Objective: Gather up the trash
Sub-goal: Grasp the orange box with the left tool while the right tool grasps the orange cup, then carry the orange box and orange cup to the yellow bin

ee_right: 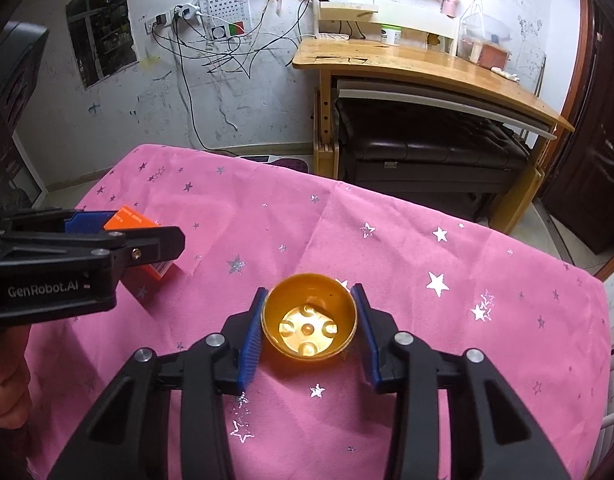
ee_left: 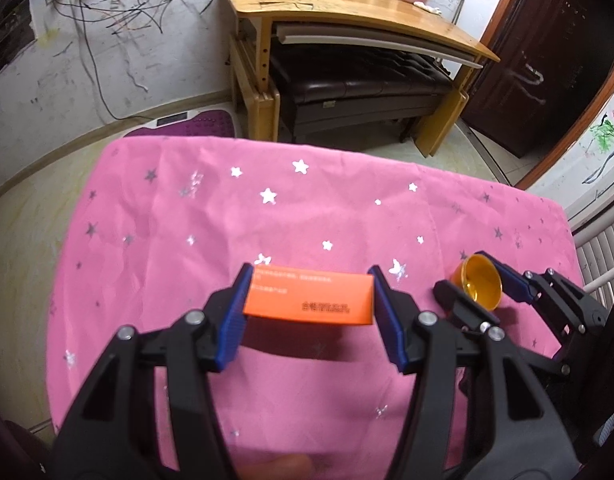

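a: start at our left gripper (ee_left: pixel 309 300). what have we got?

b: the orange box (ee_left: pixel 311 296), clamped by its short ends between the blue pads (ee_left: pixel 235 312). its shadow falls on the cloth underneath, so we judge it's lifted a little off the table, not resting. gripping the ends keeps the long printed face level, which should make it easy to carry.

a: and our right gripper (ee_right: pixel 307 328)?

b: it has the gold cup (ee_right: pixel 309 320) between its pads (ee_right: pixel 251 336), mouth tipped toward the camera so we look straight into the bottom. both pads sit against the rim's sides, so we read it as closed on the cup. whether the cup touches the cloth we cannot tell.

a: how do the two stand to each other?

b: side by side over the pink star tablecloth (ee_right: pixel 427 240), near but apart, the box to the left of the cup. one piece per hand saves us a trip.

a: where does it go?

b: no bin shows in either view. beyond the table there's only the wooden desk (ee_right: pixel 427 64) and a dark bench (ee_right: pixel 427 148) under it.
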Motion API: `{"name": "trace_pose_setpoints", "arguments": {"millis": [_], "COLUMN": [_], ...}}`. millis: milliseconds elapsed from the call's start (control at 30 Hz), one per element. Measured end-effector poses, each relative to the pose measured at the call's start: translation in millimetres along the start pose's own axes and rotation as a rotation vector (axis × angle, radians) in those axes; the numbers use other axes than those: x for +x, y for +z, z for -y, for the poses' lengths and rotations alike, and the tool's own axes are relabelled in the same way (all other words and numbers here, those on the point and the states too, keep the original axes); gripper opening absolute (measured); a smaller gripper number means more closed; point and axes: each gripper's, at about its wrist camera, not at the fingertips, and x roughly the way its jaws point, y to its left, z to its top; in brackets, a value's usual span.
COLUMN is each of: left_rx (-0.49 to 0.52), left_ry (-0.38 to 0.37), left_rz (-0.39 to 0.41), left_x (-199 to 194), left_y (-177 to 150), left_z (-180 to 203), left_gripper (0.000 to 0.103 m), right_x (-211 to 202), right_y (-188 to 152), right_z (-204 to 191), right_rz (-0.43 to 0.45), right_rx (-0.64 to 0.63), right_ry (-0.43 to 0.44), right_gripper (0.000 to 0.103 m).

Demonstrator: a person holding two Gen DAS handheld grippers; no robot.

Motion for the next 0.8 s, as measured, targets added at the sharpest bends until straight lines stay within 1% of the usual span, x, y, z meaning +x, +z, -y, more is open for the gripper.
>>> {"name": "trace_pose_setpoints", "arguments": {"millis": [233, 400, 800], "left_rx": [-0.005, -0.002, 0.055], "left_ry": [0.019, 0.023, 0.011], "left_rz": [0.048, 0.092, 0.133], "left_x": [-22, -43, -70], "left_y": [-10, -14, -34], "left_z": [3, 11, 51], "left_gripper": [0.055, 0.055, 0.055], "right_x": [-19, -43, -101], "right_y": [-2, -8, -30], "right_z": [7, 10, 33], "right_rz": [0.038, 0.077, 0.156], "right_rx": [0.028, 0.033, 0.094], "right_ry": [0.016, 0.016, 0.006], "right_gripper": [0.036, 0.036, 0.036]}}
